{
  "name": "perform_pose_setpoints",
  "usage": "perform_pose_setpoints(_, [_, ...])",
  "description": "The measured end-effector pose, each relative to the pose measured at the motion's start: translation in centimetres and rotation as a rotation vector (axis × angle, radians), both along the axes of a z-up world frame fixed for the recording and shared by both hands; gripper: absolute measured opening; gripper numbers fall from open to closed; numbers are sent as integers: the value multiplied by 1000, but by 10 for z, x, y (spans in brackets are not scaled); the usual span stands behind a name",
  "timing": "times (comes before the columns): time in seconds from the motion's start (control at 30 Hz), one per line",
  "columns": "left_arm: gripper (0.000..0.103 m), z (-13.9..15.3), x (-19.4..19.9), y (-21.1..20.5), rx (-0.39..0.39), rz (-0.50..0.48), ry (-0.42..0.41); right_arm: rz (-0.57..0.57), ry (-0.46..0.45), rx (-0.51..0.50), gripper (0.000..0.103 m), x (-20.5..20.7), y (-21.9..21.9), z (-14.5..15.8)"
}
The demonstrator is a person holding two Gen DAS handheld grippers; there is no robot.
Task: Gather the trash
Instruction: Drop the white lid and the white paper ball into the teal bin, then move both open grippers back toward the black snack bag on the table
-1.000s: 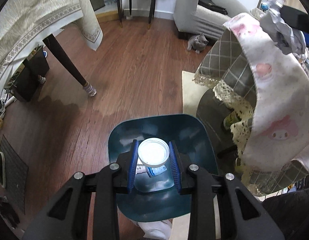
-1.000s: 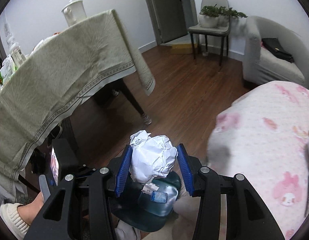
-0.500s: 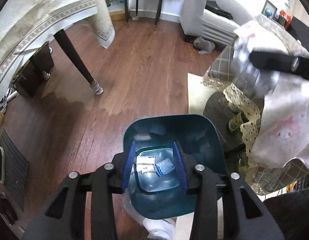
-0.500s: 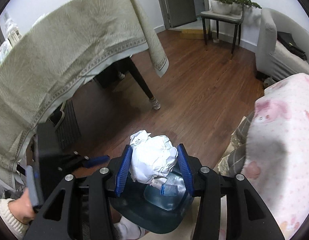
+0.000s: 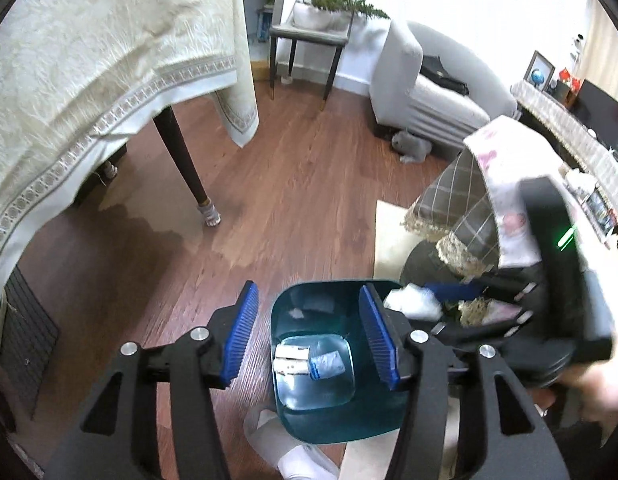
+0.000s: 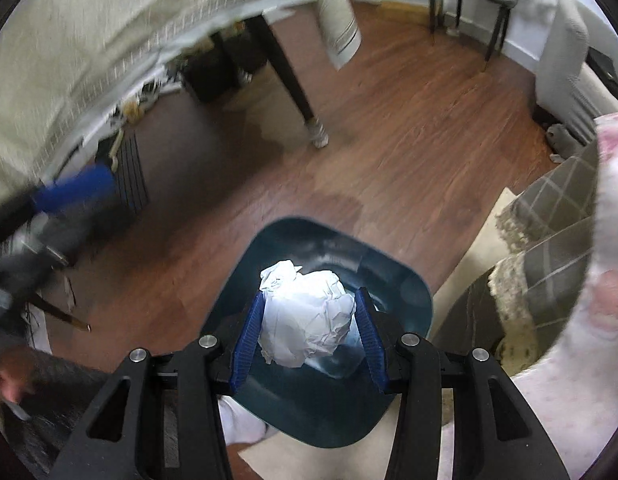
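Left tongs (image 5: 309, 340) spread wide, empty, lower centre over teal bin (image 5: 373, 420) (wrappers inside). Right tongs (image 6: 307, 338) clamped on crumpled paper ball (image 6: 305, 316), lower centre, directly above bin (image 6: 405, 292).

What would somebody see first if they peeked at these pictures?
First, the crumpled white paper ball squeezed in the right hand-held gripper, right over the dark teal trash bin on the wooden floor. Next, the left hand-held gripper, open and empty above that bin, where a clear plastic bottle already lies at the bottom. A grey cat sits farther back by the sofa.
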State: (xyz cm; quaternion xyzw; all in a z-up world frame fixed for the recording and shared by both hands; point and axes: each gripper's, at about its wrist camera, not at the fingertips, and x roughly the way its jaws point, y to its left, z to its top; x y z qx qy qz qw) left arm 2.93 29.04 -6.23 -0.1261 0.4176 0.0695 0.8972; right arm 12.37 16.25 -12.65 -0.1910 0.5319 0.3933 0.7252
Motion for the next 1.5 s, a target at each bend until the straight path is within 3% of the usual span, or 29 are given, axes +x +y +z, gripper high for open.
perform_pose_setpoints(0.53, [61,38,-12,9,-12,37,-113,64,64,-210,49,-21,1,-71])
perform_pose_setpoints(0.7, [61,46,-12,10,-23,42,-137,79,60,-243,58,-24,-5,-79])
perform_pose_setpoints(0.77, [61,51,-12,9,-22,49,-152,80,52,-244,66,-23,-8,-78])
perform_pose_setpoints(0.97, [64,67,-7,0,-30,53,-195,88,34,-192,66,-24,-19,-51])
perform_pose_setpoints(1.5, [73,100,14,-52,-43,19,-289,48,-150,75,65,-24,-81,88])
